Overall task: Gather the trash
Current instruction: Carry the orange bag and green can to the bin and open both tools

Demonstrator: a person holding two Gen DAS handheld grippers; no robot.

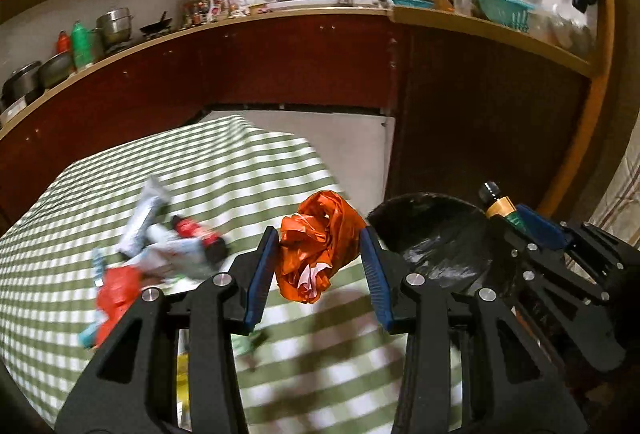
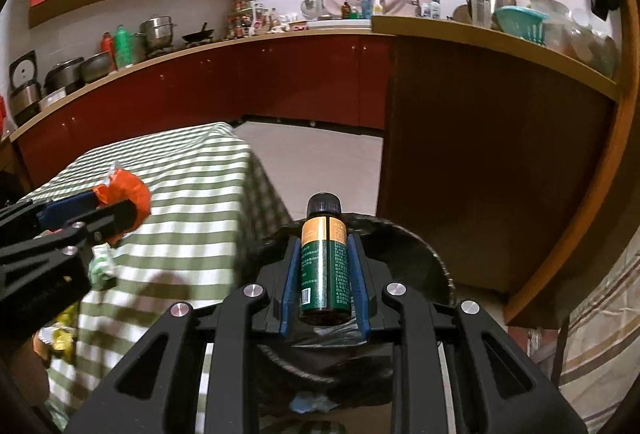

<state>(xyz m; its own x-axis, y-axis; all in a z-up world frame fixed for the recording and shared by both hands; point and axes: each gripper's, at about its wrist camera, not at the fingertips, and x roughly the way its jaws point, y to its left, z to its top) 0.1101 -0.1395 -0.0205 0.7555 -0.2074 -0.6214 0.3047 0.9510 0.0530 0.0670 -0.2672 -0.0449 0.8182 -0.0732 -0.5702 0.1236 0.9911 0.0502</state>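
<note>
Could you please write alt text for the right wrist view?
The right gripper holds a small green bottle with a black cap above a black-lined trash bin. At left, the left gripper holds an orange wrapper over a green checked table.

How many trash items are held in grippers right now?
2. Orange wrapper clamped in the left gripper over the checked table's edge; small bottle clamped in the right gripper above the black-lined bin.

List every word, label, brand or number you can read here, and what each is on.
Nothing reads clearly.
Bottle in the right gripper: green label with small print and a barcode, too small to read.
Wrappers on the table: printing blurred by motion.
Counter bottles: labels too small.
Orange bag in the left gripper: no text visible.
</note>
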